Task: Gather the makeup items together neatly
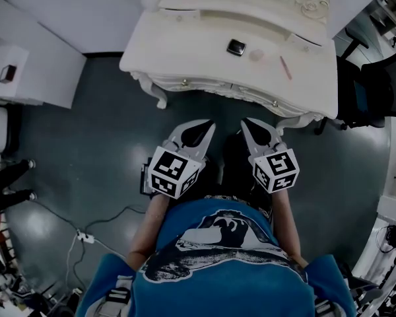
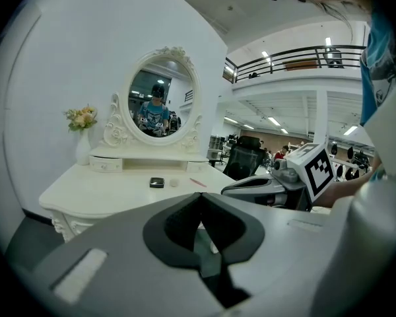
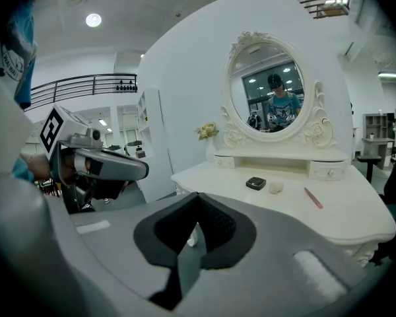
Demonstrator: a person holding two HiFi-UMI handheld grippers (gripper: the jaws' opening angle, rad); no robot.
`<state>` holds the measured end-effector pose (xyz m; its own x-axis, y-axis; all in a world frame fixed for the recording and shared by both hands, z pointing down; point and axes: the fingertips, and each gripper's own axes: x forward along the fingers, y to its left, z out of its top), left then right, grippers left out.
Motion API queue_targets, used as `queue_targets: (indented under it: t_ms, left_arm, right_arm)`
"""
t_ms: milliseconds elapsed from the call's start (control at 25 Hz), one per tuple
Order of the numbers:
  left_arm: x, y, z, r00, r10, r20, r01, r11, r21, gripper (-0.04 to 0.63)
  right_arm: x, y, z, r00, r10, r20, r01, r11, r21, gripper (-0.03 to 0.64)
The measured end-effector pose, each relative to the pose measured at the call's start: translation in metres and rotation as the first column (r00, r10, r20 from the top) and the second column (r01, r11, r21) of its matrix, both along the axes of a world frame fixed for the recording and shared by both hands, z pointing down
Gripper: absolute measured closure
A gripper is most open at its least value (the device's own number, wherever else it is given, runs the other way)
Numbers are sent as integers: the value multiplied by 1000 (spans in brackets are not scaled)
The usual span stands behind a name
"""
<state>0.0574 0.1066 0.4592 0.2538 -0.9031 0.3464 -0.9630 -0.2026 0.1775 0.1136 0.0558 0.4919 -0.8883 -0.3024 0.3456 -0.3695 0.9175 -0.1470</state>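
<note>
Hanging clenched and empty, left claw [image 1: 209,125] and right claw [image 1: 245,122] face the table [image 1: 185,39]; vase [image 2: 83,152] holds flowers [image 2: 82,116]

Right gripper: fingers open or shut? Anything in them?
Shut and empty. The right gripper shows its grey fingers meeting tip to tip in its own view, with nothing held between them.

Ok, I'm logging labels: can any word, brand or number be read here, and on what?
None can be read.
Cubes on the left gripper and right gripper: only black-and-white square patterns, no letters.
Shirt: a printed picture, no legible words.
Black compact and pink stick on the table: too small to tell.
</note>
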Motion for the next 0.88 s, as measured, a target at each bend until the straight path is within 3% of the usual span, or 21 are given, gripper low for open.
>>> queue_targets:
  t_ms: [880]
  left_arm:
    - [3,0,4,999,43,9,-43,999,-6,580]
  right_arm:
    - [-8,2,4,999,-27,-35,28,1000,11,615]
